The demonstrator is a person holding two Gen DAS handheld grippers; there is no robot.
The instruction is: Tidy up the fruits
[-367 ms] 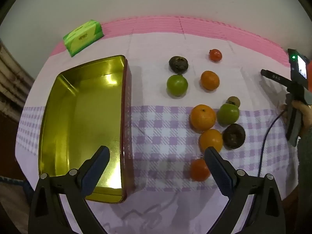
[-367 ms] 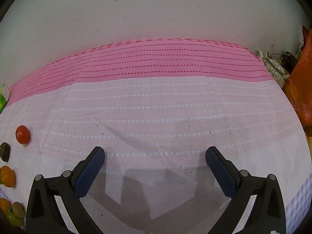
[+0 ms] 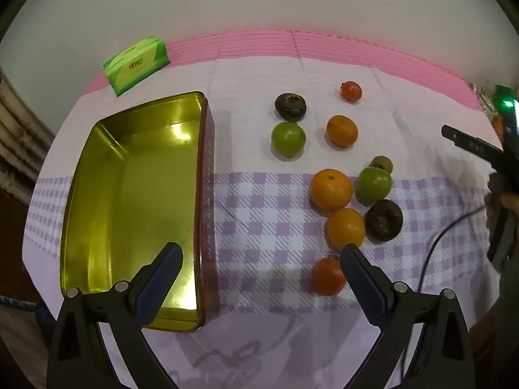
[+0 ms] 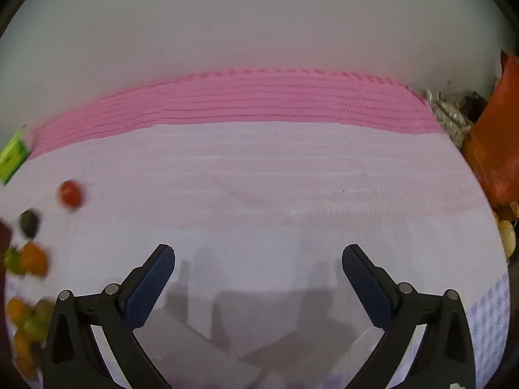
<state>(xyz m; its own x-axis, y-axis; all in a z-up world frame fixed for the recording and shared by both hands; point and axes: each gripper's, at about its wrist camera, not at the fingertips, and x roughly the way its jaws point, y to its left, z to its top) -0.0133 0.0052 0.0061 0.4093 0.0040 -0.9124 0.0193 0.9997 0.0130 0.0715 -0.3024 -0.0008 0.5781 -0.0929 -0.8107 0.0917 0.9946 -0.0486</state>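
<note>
In the left wrist view an empty gold tin (image 3: 129,207) lies on the left of the cloth. Several fruits lie to its right: oranges (image 3: 331,189), green fruits (image 3: 288,138), dark brown fruits (image 3: 290,106) and a small red one (image 3: 351,90). My left gripper (image 3: 259,262) is open and empty, above the cloth between the tin and the fruits; its right finger is beside an orange-red fruit (image 3: 327,275). My right gripper (image 4: 258,259) is open and empty over bare cloth; the fruits (image 4: 32,259) show blurred at its left edge.
A green tissue pack (image 3: 136,64) lies at the back left near the wall. The right gripper's body and cable (image 3: 480,168) show at the right of the left wrist view. An orange bag (image 4: 496,149) and clutter sit at the table's right end.
The right wrist view has swung left: the fruits and the green pack have shifted further into view and are blurred. The left gripper has barely moved.
</note>
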